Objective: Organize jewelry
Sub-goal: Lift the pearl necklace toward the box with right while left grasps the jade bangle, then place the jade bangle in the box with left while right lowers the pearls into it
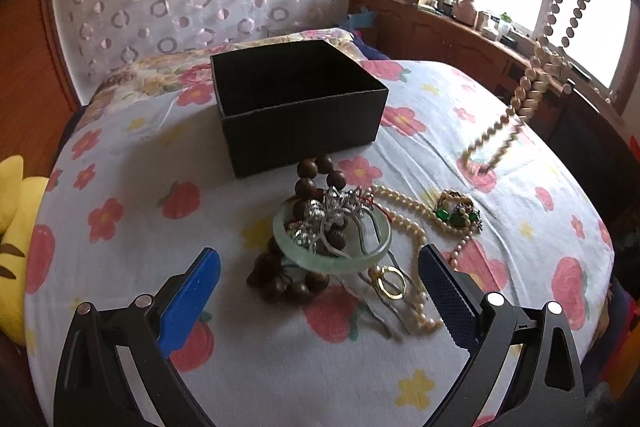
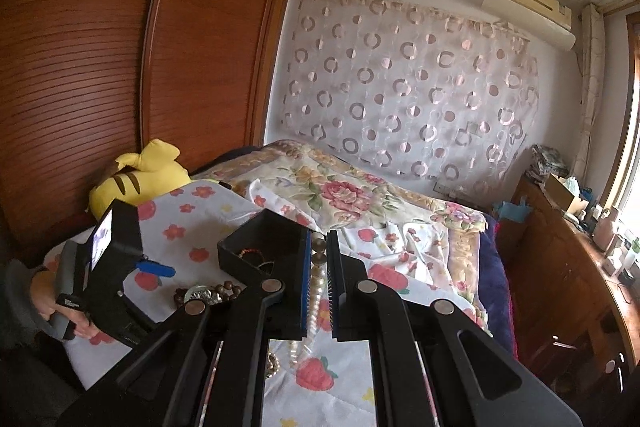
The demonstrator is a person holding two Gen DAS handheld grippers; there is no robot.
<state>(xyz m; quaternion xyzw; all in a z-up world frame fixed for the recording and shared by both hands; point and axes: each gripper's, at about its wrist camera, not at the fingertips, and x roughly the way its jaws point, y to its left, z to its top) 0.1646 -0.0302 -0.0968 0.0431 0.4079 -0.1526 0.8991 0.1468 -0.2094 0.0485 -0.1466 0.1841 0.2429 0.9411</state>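
Observation:
A black open box (image 1: 298, 103) stands on the flowered bed sheet. In front of it lies a jewelry pile: a pale green bangle (image 1: 332, 239), brown wooden beads (image 1: 304, 187), silver pieces (image 1: 332, 211), a pearl necklace (image 1: 412, 223), a green brooch (image 1: 458, 213) and a gold ring (image 1: 390, 281). My left gripper (image 1: 320, 291) is open just before the pile. My right gripper (image 2: 319, 283) is shut on a cream bead necklace (image 2: 318, 291). That necklace hangs above the bed at the right in the left wrist view (image 1: 536, 67). The box (image 2: 264, 247) holds a bracelet.
A yellow plush toy (image 2: 136, 179) lies at the bed's left edge. A flowered quilt (image 2: 340, 187) lies beyond the box. A wooden cabinet (image 2: 568, 267) with clutter runs under the window on the right. A wooden wardrobe (image 2: 120, 67) stands on the left.

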